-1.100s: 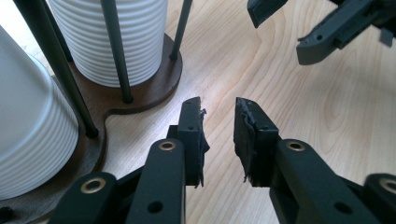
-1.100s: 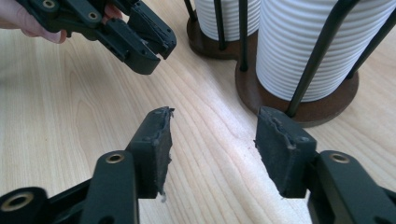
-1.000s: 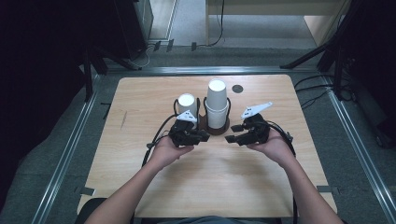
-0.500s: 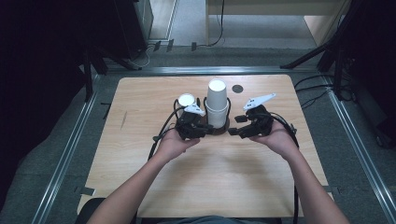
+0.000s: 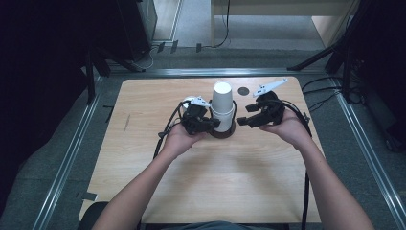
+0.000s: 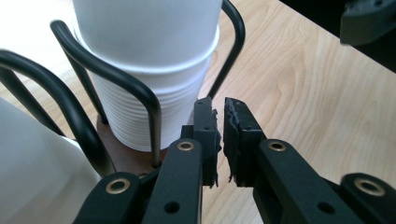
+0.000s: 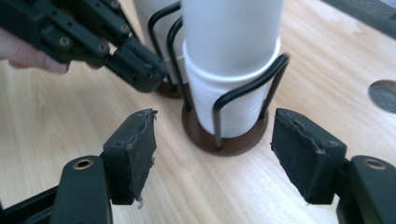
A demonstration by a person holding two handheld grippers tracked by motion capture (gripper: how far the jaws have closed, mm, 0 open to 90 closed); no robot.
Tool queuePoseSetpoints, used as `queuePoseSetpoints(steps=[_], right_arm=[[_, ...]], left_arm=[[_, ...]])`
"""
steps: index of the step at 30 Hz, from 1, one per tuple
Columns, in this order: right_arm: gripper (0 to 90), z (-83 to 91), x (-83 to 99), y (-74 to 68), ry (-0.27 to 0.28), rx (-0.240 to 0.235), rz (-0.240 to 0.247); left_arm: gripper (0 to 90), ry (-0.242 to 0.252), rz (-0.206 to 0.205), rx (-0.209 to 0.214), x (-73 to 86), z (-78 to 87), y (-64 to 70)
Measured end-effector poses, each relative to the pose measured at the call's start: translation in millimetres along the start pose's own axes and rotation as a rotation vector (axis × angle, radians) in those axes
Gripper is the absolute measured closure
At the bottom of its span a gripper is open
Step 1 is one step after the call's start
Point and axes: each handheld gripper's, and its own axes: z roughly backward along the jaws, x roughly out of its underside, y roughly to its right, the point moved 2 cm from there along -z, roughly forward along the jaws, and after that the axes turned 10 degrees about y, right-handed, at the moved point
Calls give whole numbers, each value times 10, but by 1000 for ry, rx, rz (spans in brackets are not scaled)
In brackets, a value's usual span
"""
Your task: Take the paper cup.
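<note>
So both grippers are closing in on the cup stack at frame center. Left gripper is nearly closed, holding nothing. Right gripper gapes wide and empty; next it needs to straddle the top cup.

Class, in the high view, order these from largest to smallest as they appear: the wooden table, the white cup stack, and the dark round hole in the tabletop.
1. wooden table
2. white cup stack
3. dark round hole
</note>
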Motion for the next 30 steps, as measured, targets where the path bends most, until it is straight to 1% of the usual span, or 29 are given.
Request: queuePoseSetpoints(steps=[2, 5, 7, 8, 10, 14, 16, 18, 20, 21, 24, 27, 30], right_arm=[[303, -5, -60, 27, 13, 4, 0], [300, -16, -157, 59, 17, 25, 8], [300, -35, -209, 72, 5, 47, 2], [301, -49, -241, 78, 10, 42, -3], [298, -80, -299, 80, 19, 35, -5], [290, -145, -387, 97, 25, 36, 4], [286, -167, -424, 108, 27, 31, 3], [284, -184, -466, 115, 26, 29, 7], [282, -197, -516, 114, 27, 31, 16], [279, -208, -542, 111, 25, 33, 19], [272, -260, -606, 116, 12, 35, 39], [255, -324, -662, 108, 0, 30, 44], [252, -388, -714, 82, 1, 29, 51]], left_arm=[[839, -3, -10, -9, -19, -16, 6], [840, 5, -3, -12, -28, -34, 2], [847, 20, 4, -16, -25, -41, -12], [854, 20, 7, -18, -26, -49, -19], [857, 19, -2, -35, -35, -60, -22], [869, 13, 14, -52, -31, -92, -36], [869, 12, 21, -51, -26, -110, -40], [868, 16, 13, -56, -35, -114, -34], [868, 26, 25, -59, -43, -120, -31], [868, 23, 29, -61, -44, -126, -29], [862, 17, 18, -64, -42, -143, -6], [857, 14, 14, -67, -40, -164, 14], [852, 19, 10, -69, -39, -177, 32]])
